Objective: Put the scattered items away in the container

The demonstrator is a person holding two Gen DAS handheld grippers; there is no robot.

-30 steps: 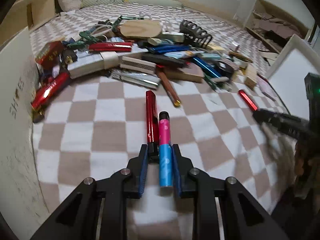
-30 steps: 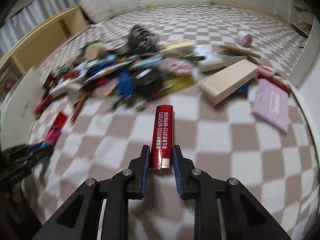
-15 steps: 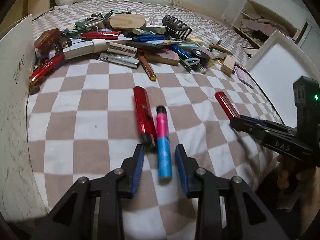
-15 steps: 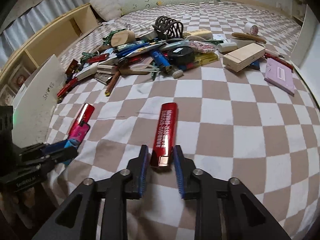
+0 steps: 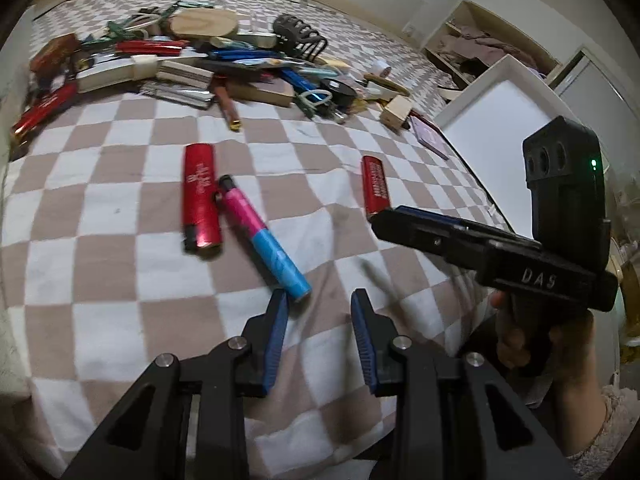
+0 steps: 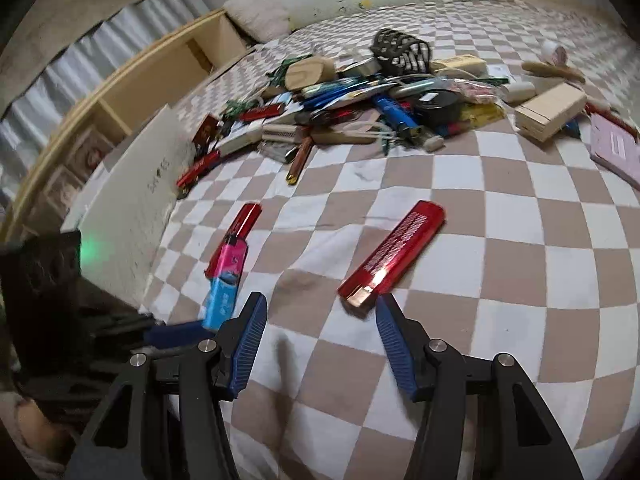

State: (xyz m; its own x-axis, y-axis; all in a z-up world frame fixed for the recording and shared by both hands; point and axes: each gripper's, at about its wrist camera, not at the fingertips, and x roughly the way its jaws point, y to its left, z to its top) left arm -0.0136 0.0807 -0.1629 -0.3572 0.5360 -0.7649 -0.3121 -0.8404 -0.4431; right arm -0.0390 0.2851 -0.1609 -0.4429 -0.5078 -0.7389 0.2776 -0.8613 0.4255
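Observation:
My left gripper is open and empty, just behind the blue end of a pink-and-blue lighter that lies beside a red lighter on the checked bedspread. My right gripper is open and empty; another red lighter lies loose just ahead of its right finger. That lighter also shows in the left wrist view, in front of the right gripper's fingers. The pink-and-blue lighter and the first red lighter show at the left of the right wrist view.
A big pile of scattered items lies further back on the bed. A white box wall stands at the left edge, another white box at the right. A pink booklet and wooden block lie far right.
Both grippers opened and drew back. The left one let go of the red and pink-and-blue lighters; the right one let go of its red lighter. All three now lie on the bedspread.

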